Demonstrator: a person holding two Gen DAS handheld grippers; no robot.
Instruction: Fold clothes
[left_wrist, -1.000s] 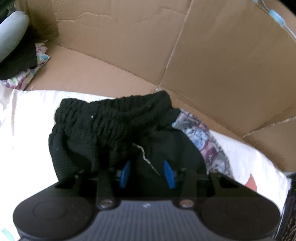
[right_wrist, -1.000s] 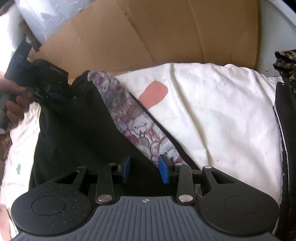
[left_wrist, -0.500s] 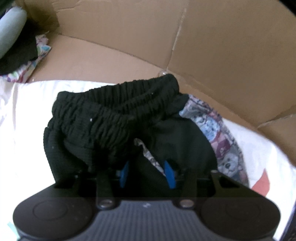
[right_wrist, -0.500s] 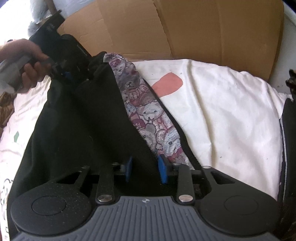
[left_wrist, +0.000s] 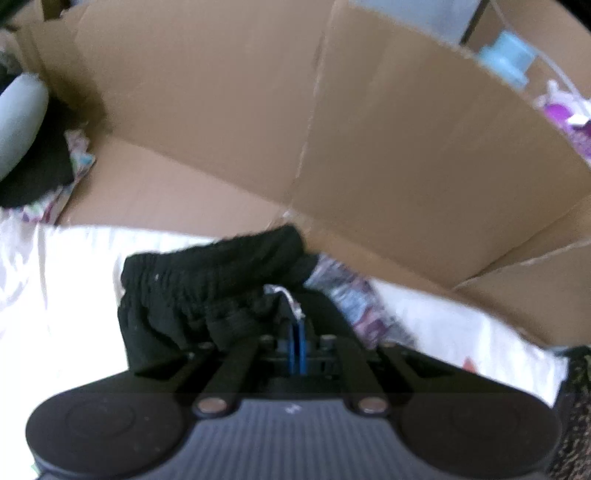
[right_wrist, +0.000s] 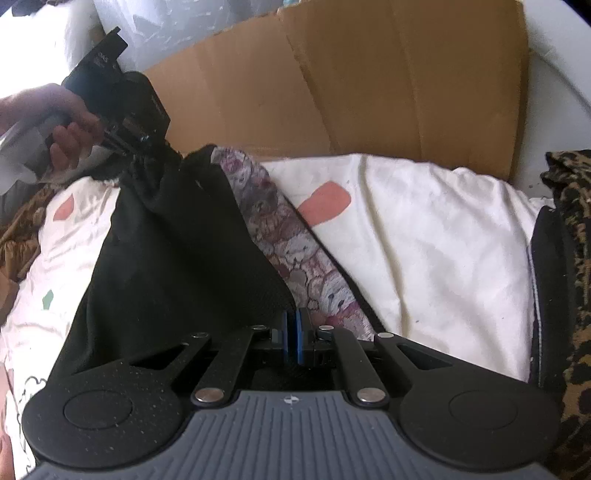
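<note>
Both tongs are clamped on the black shorts (right_wrist: 177, 266): the left tongs (left_wrist: 295, 341) pinch the gathered waistband, the right tongs (right_wrist: 293, 334) the hem near the patterned side panel, likely to stretch the garment flat over the white bedsheet (right_wrist: 424, 258) for folding.

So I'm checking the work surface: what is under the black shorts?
The black shorts lie on a white sheet with coral patches. Whatever is beneath their middle is covered.
</note>
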